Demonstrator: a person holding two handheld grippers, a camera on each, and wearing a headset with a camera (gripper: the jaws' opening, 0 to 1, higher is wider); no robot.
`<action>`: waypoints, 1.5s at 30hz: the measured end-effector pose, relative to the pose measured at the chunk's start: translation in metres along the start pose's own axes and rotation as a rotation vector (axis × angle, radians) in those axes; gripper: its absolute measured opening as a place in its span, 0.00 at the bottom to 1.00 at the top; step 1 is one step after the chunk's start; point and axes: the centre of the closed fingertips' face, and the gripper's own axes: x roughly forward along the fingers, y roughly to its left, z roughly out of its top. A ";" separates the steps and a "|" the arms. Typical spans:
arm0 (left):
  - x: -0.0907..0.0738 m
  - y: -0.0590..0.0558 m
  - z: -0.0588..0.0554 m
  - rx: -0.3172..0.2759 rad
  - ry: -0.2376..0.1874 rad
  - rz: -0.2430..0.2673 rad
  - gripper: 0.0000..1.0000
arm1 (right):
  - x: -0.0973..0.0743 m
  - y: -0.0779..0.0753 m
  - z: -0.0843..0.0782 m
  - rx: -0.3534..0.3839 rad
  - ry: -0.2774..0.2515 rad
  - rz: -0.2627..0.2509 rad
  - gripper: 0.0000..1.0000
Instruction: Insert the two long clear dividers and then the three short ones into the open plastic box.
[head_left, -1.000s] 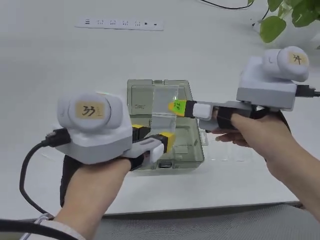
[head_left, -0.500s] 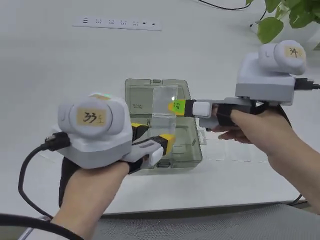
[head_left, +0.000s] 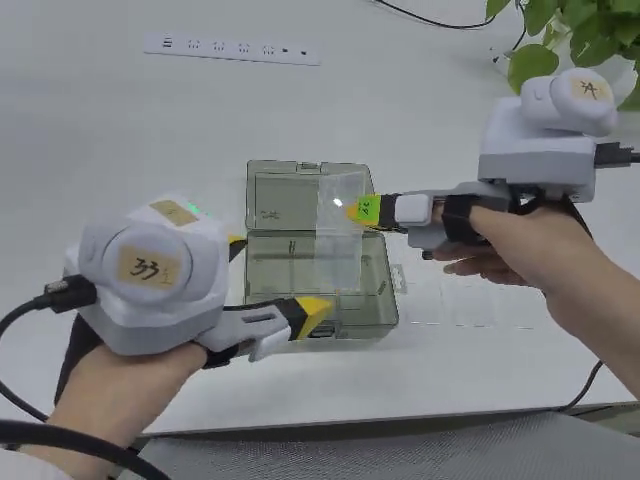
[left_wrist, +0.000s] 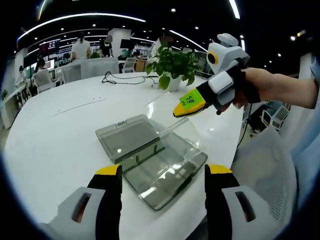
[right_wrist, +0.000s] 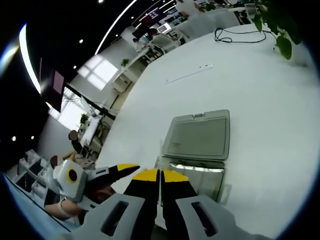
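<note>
Grasping divider over white office table: right hand-held gripper; left hand-held gripper released.

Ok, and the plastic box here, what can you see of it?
The plastic box is smoky grey-green and see-through, rectangular, lying open on the white table. Its hinged lid lies flat behind the base, on the side away from the person. A clear divider, pinched by the right gripper, reaches down into the base. The open left gripper sits at the box's near end; contact cannot be told.
</note>
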 end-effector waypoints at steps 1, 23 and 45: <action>-0.001 0.002 -0.002 0.006 0.005 0.000 0.72 | 0.000 0.000 0.000 0.002 -0.001 -0.002 0.02; -0.015 0.024 -0.024 0.191 0.070 -0.016 1.00 | 0.007 -0.028 0.003 0.022 0.189 -0.159 0.02; -0.009 0.011 -0.027 0.186 0.063 -0.062 0.98 | 0.017 -0.069 -0.018 0.186 0.417 -0.343 0.02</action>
